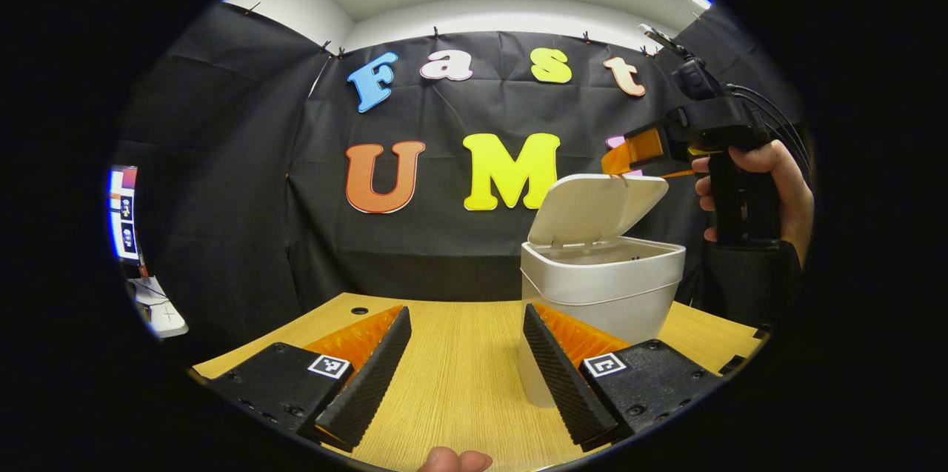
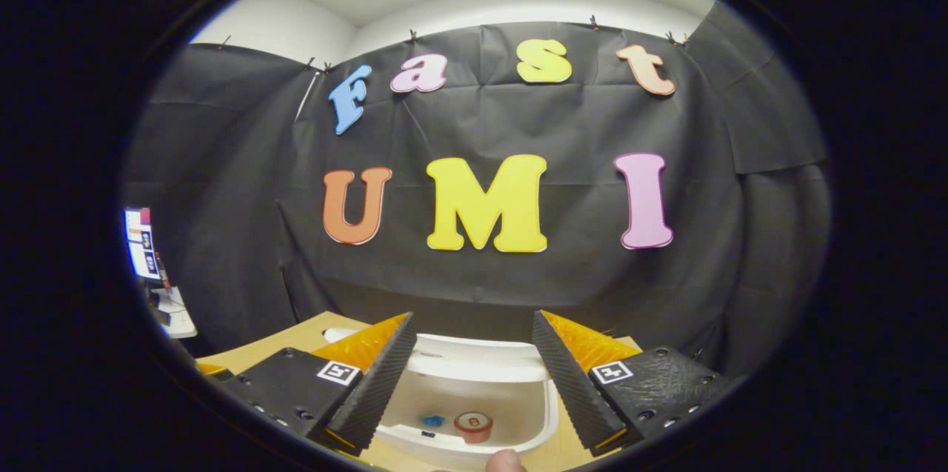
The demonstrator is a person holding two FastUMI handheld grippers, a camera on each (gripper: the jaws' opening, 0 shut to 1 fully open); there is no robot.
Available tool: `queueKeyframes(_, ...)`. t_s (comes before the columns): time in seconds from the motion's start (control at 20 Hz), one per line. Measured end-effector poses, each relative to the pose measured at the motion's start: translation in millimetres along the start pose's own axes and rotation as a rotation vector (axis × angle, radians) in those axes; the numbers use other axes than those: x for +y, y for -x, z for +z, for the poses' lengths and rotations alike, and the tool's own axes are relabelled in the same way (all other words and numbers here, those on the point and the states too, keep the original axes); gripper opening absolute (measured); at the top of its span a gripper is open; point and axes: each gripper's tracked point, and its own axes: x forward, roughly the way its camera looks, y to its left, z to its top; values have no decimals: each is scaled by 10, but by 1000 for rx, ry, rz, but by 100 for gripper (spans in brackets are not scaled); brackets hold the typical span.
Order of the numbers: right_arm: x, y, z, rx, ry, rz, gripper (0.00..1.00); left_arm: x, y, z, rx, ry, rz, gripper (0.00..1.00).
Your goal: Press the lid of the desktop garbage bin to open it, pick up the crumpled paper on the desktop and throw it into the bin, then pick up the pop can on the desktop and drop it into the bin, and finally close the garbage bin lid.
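White plastic forms the garbage bin (image 1: 601,287), which stands on the wooden desk (image 1: 459,376) with its lid (image 1: 597,209) tilted up and back on the hinge, so the mouth of the bin is open. In the left gripper view, the left gripper (image 1: 466,372) sits low over the desk with its two fingers spread wide and nothing between them; its right finger is in front of the lower part of the bin. In the same view the right gripper (image 1: 629,153) is higher, above the raised lid and near its top edge, held by a hand (image 1: 770,194) around the handle, and from here one cannot tell how far its fingers are apart. The right gripper view looks down into the bin (image 2: 548,401) from above: the fingers of the right gripper (image 2: 474,376) are wide apart and hold nothing. At the bottom of the bin lies the pop can (image 2: 474,426), seen end-on, and beside it a small blue object (image 2: 433,421), which is too small to identify.
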Motion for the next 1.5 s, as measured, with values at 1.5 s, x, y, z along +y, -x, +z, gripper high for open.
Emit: queueKeyframes(1.5,-8,51,-997,59,44,-75,100,-196,-67,15,-24,22,-33,98)
